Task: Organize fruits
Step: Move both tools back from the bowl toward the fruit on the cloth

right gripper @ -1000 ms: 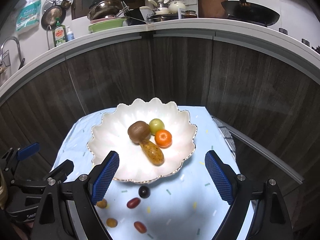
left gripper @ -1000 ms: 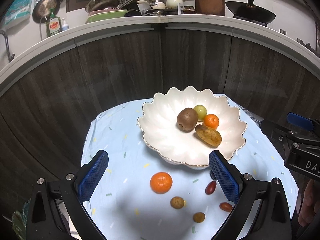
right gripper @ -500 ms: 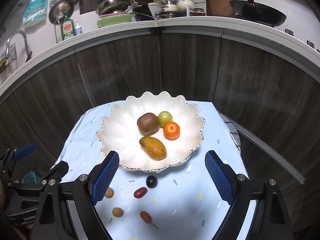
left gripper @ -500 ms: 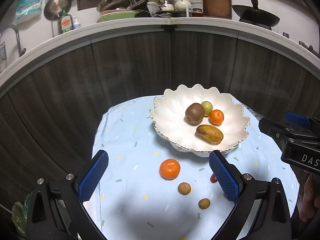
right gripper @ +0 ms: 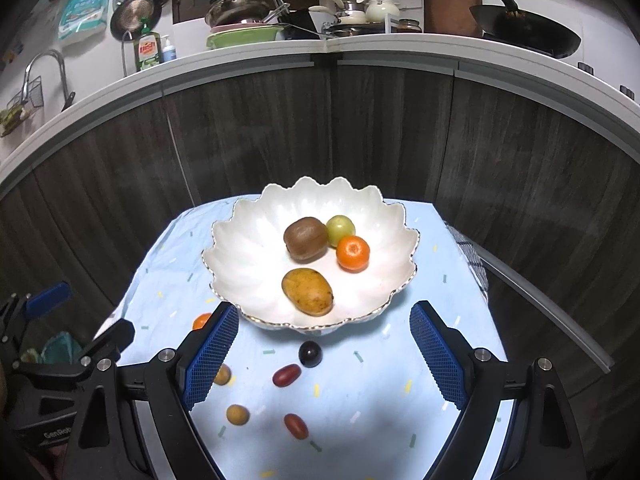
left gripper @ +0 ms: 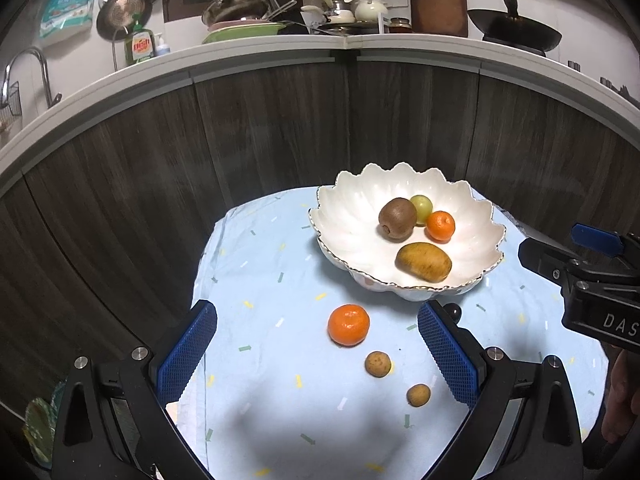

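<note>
A white scalloped bowl holds a kiwi, a green fruit, a small orange and a yellow-brown mango. On the light blue cloth in front lie a tangerine, two small brown longans, a dark grape and two red oblong fruits. My left gripper is open and empty above the tangerine and longans. My right gripper is open and empty above the grape.
The cloth covers a small table in front of dark wood cabinet doors. A counter above carries pans and dishes. The right gripper's body shows at the right edge of the left wrist view. A checked towel hangs off the table's right side.
Both grippers have pulled back and risen from the bowl, so more of the cloth and loose fruit shows. Both stay open. No fruit has moved.
</note>
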A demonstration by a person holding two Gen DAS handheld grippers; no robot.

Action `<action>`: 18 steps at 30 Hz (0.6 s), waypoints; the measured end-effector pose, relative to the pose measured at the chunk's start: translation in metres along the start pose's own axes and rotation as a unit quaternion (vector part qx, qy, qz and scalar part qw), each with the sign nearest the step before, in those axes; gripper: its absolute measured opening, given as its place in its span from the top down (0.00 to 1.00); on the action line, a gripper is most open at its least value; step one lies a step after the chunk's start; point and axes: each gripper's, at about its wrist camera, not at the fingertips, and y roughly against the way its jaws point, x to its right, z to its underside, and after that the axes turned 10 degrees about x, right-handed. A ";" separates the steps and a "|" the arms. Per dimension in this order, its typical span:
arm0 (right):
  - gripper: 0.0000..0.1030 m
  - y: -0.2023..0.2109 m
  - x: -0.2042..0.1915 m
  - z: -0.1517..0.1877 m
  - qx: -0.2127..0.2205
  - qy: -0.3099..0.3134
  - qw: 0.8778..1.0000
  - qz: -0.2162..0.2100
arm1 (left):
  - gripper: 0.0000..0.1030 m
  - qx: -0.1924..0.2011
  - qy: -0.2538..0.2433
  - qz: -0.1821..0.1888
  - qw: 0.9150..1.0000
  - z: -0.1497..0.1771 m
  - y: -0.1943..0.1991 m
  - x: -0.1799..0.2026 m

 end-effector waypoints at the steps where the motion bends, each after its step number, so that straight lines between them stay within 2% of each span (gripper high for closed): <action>1: 0.14 0.000 0.000 0.001 -0.001 -0.001 1.000 -0.001 | 0.01 0.000 -0.002 0.000 1.000 0.001 0.000 0.001; 18: 0.14 0.000 0.002 0.032 -0.008 0.017 1.000 -0.010 | 0.01 -0.005 -0.025 0.016 1.000 0.028 0.002 0.017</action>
